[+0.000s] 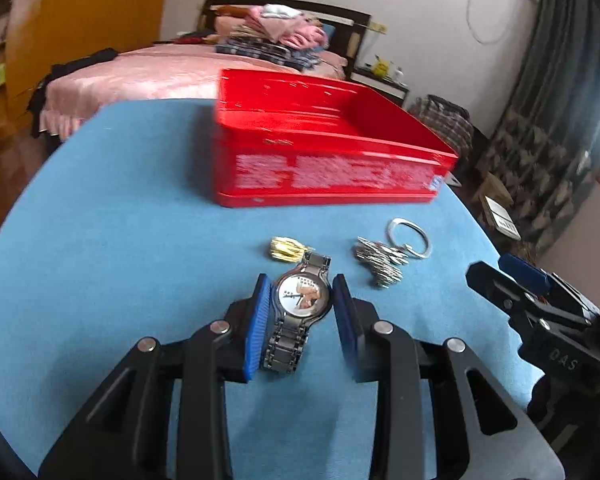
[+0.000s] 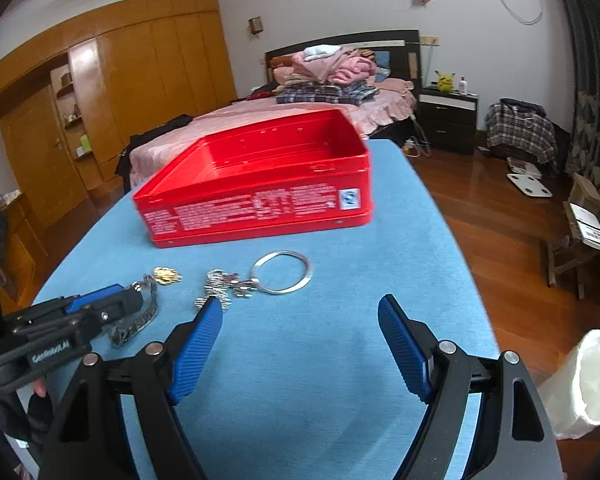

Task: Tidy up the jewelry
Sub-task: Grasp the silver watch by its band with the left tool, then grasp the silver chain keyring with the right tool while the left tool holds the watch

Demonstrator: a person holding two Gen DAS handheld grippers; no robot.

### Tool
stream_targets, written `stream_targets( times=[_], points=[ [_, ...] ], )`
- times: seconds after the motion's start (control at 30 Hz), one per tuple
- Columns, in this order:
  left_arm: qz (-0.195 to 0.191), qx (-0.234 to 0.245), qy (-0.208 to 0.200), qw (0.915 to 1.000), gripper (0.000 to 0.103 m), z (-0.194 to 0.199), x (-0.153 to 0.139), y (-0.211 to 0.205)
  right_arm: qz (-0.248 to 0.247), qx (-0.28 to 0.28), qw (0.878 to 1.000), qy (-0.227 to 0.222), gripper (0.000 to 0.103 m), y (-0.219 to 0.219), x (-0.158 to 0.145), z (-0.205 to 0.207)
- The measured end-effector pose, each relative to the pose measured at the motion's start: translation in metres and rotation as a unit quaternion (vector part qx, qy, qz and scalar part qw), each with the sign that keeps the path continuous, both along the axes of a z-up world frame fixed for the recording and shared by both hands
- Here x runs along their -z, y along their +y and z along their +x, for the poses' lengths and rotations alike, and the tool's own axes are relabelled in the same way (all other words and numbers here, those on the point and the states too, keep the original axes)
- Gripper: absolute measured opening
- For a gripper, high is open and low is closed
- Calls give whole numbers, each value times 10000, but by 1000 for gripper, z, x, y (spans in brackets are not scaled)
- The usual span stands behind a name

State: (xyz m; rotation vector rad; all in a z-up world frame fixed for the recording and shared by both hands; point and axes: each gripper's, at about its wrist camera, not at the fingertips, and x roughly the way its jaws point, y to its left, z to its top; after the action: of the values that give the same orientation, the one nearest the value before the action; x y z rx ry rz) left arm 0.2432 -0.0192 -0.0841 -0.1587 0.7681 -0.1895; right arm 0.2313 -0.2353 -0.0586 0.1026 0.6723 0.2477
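A silver wristwatch (image 1: 298, 308) lies on the blue tabletop (image 1: 120, 240) between the open blue pads of my left gripper (image 1: 300, 304); the pads stand on either side of the watch face without pressing it. A gold piece (image 1: 286, 249) lies just beyond it. A silver chain cluster (image 1: 380, 260) and a silver bangle (image 1: 410, 238) lie to the right. The open red box (image 1: 320, 148) stands behind them. My right gripper (image 2: 300, 320) is open and empty, hovering near the chain (image 2: 224, 284) and bangle (image 2: 282, 272). The left gripper (image 2: 100, 308) shows at its left.
The red box (image 2: 260, 192) sits mid-table in the right wrist view. The table's right edge drops to a wooden floor (image 2: 500, 208). A white bin (image 2: 584, 384) stands below the table's near right corner. A bed (image 2: 300, 108) is behind.
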Motion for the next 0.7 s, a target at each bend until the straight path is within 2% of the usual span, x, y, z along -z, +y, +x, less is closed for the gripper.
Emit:
stream_targets(
  times=[0.13,0.2,0.3,0.4,0.53,0.63,0.7],
  points=[
    [22,-291,-114,9995,30,0,-6,15,40,-309,9995,37,71,21,-2,6],
    [98,-357,-137,9992,30,1,-7,19,27,-367,9993,89,63,27,-1,9],
    [64,-378,-59,9992,30,3,-3,23,2,-603,9979,233,55,46,2,17],
    [54,-317,54,9995,30,5,6,23,-54,-675,9972,321,52,53,5,21],
    [-9,-275,213,9994,31,9,13,24,18,-752,9951,649,48,58,11,33],
    [-94,-252,289,9992,34,12,15,27,13,-778,9940,764,45,60,11,37],
    [-122,-185,301,9993,40,13,16,27,-68,-787,9933,843,45,63,14,39]
  ],
)
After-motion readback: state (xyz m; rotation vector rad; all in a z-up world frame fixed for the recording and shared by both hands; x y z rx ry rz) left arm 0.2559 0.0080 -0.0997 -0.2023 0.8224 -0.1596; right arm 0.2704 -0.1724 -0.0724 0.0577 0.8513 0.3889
